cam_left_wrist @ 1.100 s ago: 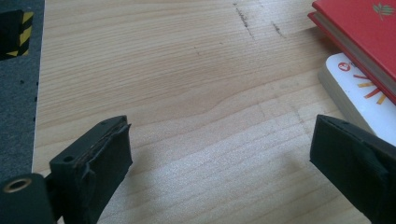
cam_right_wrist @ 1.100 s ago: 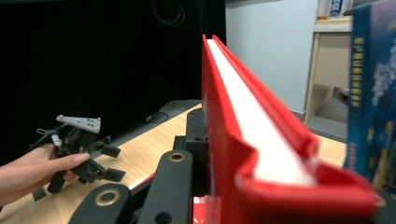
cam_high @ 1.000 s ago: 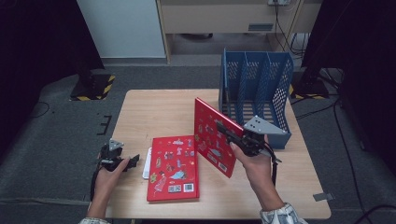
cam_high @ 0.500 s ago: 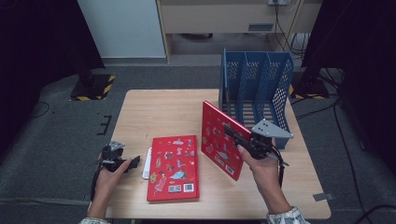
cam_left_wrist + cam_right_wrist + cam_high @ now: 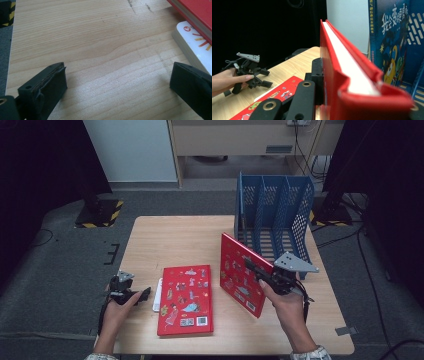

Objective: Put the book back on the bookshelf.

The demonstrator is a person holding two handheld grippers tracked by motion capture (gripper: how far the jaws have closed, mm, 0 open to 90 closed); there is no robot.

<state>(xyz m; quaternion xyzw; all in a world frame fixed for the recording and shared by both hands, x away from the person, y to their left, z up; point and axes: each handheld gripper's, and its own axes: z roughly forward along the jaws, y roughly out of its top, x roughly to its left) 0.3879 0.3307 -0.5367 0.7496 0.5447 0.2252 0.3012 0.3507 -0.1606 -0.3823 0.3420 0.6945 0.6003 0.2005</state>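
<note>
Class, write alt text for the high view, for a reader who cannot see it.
A person's right gripper holds a red book upright on a wooden table, in front of a blue file rack. A second red book lies flat, partly on a white book; the left gripper rests open near the table's left edge.

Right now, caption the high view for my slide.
Right gripper holds a red book upright near the blue file rack; left gripper rests open beside another red book.

Chinese title "我会变" in yellow on the dark blue book (image 5: 390, 42) cover.
</note>
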